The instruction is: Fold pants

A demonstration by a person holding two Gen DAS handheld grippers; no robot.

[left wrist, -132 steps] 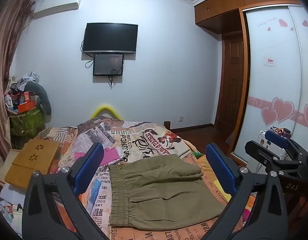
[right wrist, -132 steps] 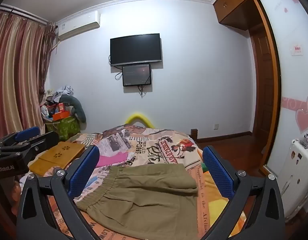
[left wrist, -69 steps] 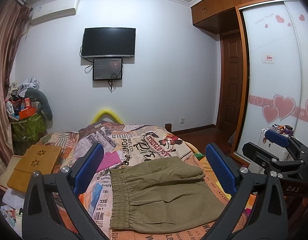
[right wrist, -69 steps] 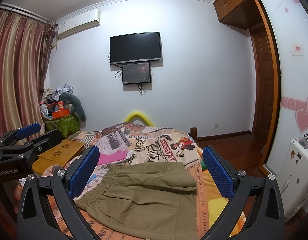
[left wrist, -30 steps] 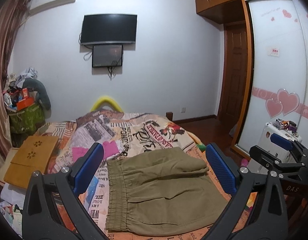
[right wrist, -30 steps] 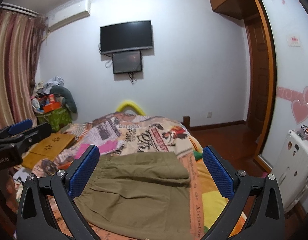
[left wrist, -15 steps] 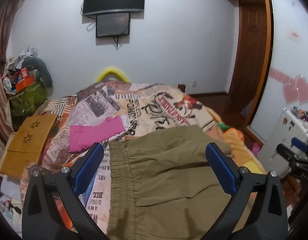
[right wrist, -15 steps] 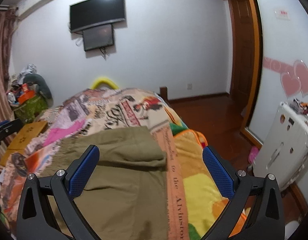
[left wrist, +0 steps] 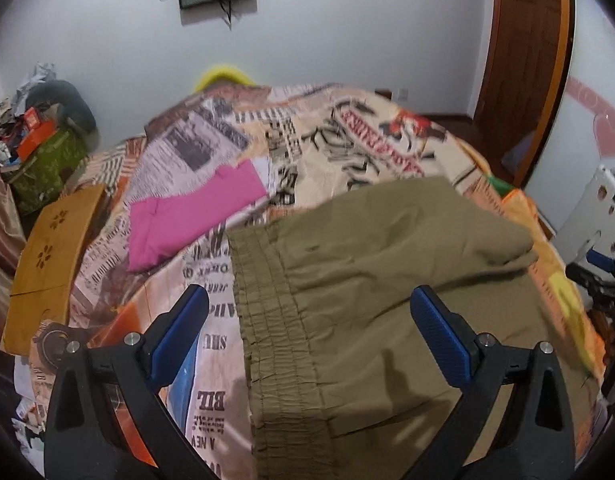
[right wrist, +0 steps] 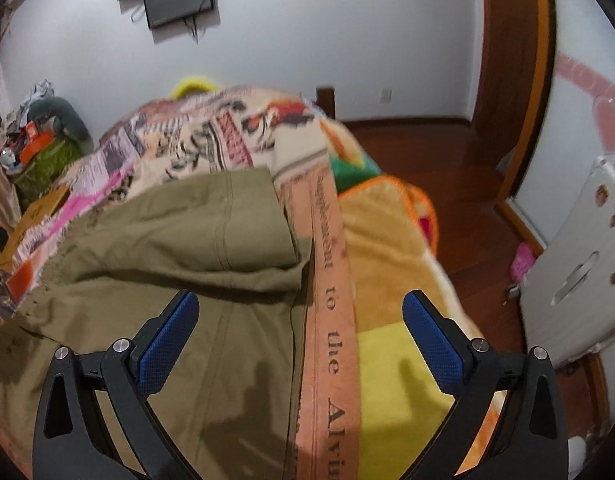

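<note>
Olive green pants (left wrist: pixel 379 280) lie folded on the bed, with the gathered elastic waistband (left wrist: pixel 275 320) on the left and a folded layer on top at the far side. My left gripper (left wrist: pixel 311 340) is open and empty, held above the waistband end. My right gripper (right wrist: pixel 299 344) is open and empty, held above the right edge of the pants (right wrist: pixel 187 256), where the fabric meets the bedspread. The right gripper's tips also show at the right edge of the left wrist view (left wrist: pixel 599 272).
The bed carries a newspaper-print bedspread (left wrist: pixel 347 136) with a pink garment (left wrist: pixel 195 212) on it. A wooden lap tray (left wrist: pixel 47 252) lies at the left bedside. A white suitcase (right wrist: pixel 579 276) stands on the wooden floor (right wrist: pixel 447 152) at the right.
Both grippers have tilted down and moved closer to the bed, so the pants now fill more of each view. Both stay open and empty.
</note>
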